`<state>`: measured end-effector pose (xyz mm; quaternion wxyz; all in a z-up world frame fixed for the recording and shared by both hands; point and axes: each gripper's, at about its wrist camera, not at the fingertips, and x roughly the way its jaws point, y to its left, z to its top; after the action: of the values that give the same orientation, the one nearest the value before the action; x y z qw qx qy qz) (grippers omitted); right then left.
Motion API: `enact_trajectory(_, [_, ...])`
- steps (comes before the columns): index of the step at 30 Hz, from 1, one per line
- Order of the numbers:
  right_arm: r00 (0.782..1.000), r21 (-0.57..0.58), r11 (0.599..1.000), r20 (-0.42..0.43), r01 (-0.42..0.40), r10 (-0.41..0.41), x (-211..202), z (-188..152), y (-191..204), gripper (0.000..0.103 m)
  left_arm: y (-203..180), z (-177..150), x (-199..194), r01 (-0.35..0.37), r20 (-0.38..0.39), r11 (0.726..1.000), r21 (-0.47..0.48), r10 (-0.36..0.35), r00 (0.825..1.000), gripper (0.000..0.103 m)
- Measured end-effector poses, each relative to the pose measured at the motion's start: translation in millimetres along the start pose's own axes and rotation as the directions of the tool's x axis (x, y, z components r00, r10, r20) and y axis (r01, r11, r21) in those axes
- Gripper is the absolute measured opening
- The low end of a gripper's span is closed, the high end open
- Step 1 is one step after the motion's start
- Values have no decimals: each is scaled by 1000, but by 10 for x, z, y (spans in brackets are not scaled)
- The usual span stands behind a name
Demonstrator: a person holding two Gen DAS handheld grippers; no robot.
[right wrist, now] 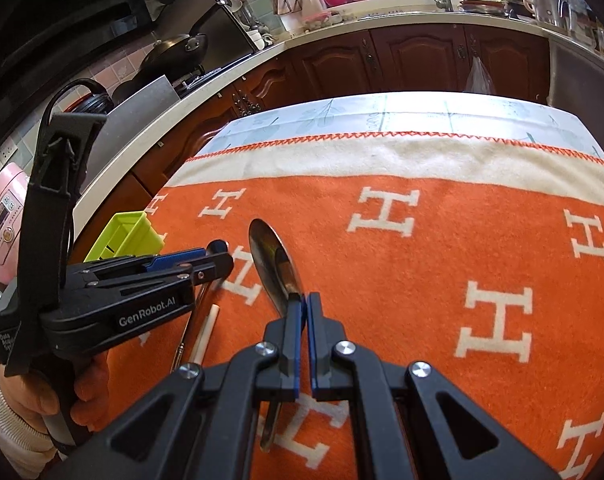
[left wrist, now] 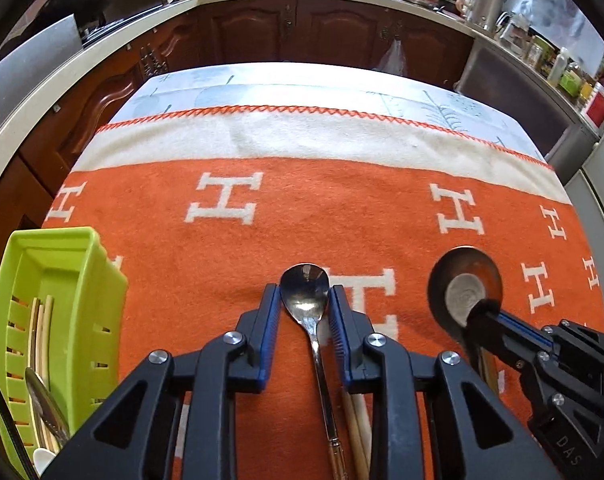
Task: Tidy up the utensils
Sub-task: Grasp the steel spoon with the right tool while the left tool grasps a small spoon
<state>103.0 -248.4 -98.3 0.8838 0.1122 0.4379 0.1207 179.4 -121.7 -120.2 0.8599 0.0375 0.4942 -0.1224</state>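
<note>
A small steel spoon [left wrist: 306, 300] lies on the orange blanket, its bowl between the fingers of my open left gripper [left wrist: 305, 300], which straddles it without closing. Pale chopsticks [left wrist: 356, 432] lie beside its handle. My right gripper [right wrist: 305, 300] is shut on the edge of a large steel ladle-like spoon [right wrist: 275, 264], tilted on edge; it shows in the left wrist view [left wrist: 466, 292] at the right. A lime-green slotted basket [left wrist: 61, 320] at the left holds chopsticks and a metal utensil.
The orange blanket with white H letters [right wrist: 442, 260] covers the table [left wrist: 302, 88], whose far edge is bare. Dark wood kitchen cabinets and a counter with pans and bottles stand behind. The green basket [right wrist: 125, 236] sits near the table's left edge.
</note>
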Motion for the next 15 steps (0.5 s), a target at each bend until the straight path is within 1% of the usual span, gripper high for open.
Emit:
enact_trajectory(2, [1000, -2, 1000, -1, -3, 3, 2, -6, -3, 2, 2, -26, -19, 21, 17, 1000, -6, -21, 1000, 22])
enact_trajectory(6, [1000, 6, 1000, 6, -14, 14, -19, -4, 5, 2, 62, -71, -55, 69, 32, 996, -57, -67, 997, 21])
enact_trajectory(7, [1000, 7, 1000, 7, -18, 18, -28, 0, 6, 2, 81, -79, -76, 90, 36, 994, -70, -87, 996, 21])
enact_trajectory(9, [1000, 2, 1000, 9, -19, 19, -39, -1, 19, 2, 82, -96, -111, 110, 44, 991, -72, -107, 993, 21])
enact_trajectory(12, [1000, -5, 1000, 3, -21, 21, -26, -3, 41, 2, 59, -109, -147, 116, 50, 991, -60, -113, 992, 22])
enact_trajectory(15, [1000, 1, 1000, -3, -28, 28, -13, -12, 53, 2, 71, -120, -190, 137, 52, 988, -77, -134, 990, 21])
